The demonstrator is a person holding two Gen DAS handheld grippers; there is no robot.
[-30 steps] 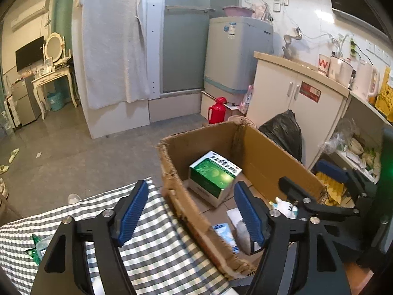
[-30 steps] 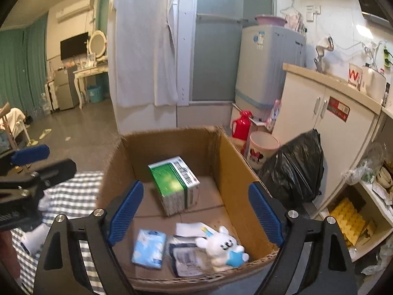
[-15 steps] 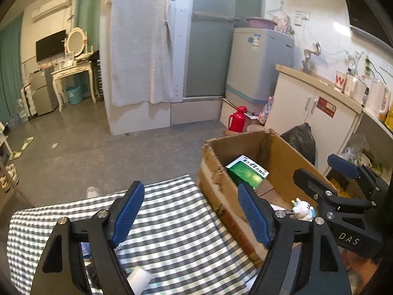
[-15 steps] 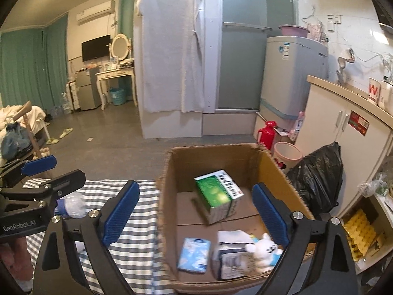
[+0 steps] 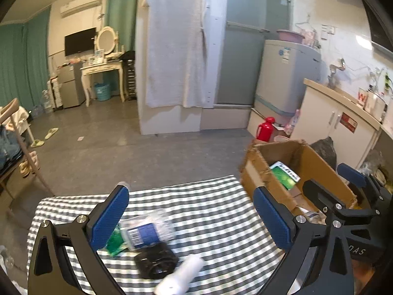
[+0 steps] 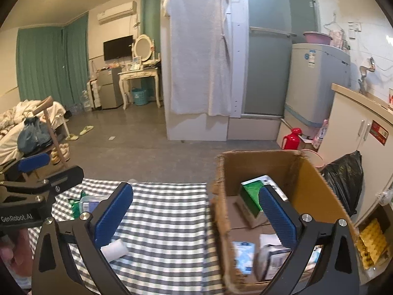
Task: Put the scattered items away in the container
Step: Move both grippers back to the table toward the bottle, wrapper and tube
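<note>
Cardboard box [image 6: 304,172] beside checked tablecloth [image 5: 208,211]; both grippers spread wide, empty; blurred bottle, seemingly [image 5: 147,231].

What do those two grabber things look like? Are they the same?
Yes, they match. The left gripper and the right gripper each have black angular frames with silver screws and two fingers faced with ribbed blue pads. White lettering marks their sides: "GenRobot.AI" on the left one, seen from the right wrist, and "DAS" on the right one. No cables or sleeves show.
</note>
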